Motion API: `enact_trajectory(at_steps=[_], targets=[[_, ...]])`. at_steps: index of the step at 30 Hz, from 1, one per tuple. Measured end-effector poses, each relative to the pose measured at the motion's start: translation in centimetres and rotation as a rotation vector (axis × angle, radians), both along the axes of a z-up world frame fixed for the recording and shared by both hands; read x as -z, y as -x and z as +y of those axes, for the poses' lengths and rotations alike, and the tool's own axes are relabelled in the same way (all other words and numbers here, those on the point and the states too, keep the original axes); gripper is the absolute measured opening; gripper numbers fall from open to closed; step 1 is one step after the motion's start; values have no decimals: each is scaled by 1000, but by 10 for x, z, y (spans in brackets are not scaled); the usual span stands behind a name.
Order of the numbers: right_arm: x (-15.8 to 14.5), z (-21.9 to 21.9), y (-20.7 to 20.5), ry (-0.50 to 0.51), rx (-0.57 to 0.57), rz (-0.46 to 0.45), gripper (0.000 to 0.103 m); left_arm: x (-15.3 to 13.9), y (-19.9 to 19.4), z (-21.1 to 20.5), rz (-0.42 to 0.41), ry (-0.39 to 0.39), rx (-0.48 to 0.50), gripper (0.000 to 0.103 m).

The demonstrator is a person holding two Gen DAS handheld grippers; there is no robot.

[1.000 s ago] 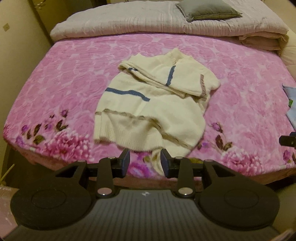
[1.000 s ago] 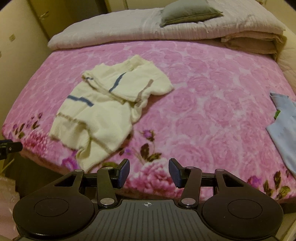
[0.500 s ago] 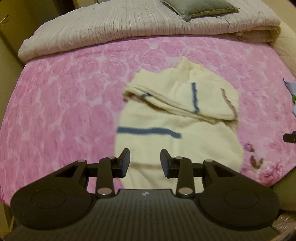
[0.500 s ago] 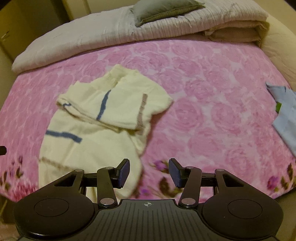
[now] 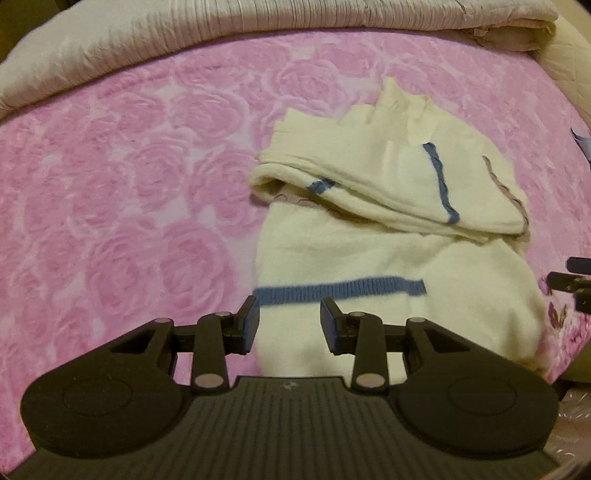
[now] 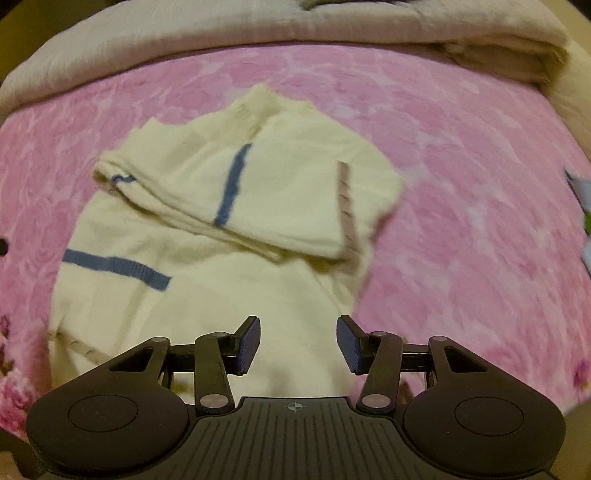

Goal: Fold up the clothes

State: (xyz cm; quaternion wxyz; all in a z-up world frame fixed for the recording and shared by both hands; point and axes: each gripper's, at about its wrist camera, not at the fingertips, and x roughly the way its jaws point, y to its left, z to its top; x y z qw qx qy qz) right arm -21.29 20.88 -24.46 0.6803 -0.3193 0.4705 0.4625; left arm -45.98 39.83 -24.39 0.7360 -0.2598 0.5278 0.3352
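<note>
On my left, the pink rose-patterned blanket (image 5: 122, 206) covers the bed, with a pale quilt (image 5: 177, 33) bunched along its far edge. My left hand-held gripper (image 5: 290, 325) points down at the cream sweater (image 5: 369, 251), right over its left edge, just below the blue stripe (image 5: 340, 290). Its jaws stand apart with nothing between the pads, and I cannot tell whether they touch the knit. The sweater lies on the blanket with its upper part folded over the body, a second blue stripe running across that folded flap. My right hand-held gripper (image 6: 298, 341) hangs above the lower right part of the sweater (image 6: 229, 229), jaws set a bit wider than the left pair and also empty. At the far right edge of the bed a scrap of light blue cloth (image 6: 580, 192) shows, well apart from the sweater.
</note>
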Motion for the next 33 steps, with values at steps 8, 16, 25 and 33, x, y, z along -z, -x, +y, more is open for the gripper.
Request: enact_trajectory(at_steps=[8, 16, 25, 33], targets=[[47, 71, 29, -84, -189, -91, 51, 53, -22, 30, -32, 19, 4, 32], [82, 130, 65, -187, -399, -163, 51, 78, -18, 43, -45, 40, -13, 32], [123, 150, 70, -189, -540, -259, 18, 87, -27, 44, -32, 37, 3, 32], [31, 70, -88, -531, 154, 92, 9, 75, -54, 32, -50, -14, 92, 32]])
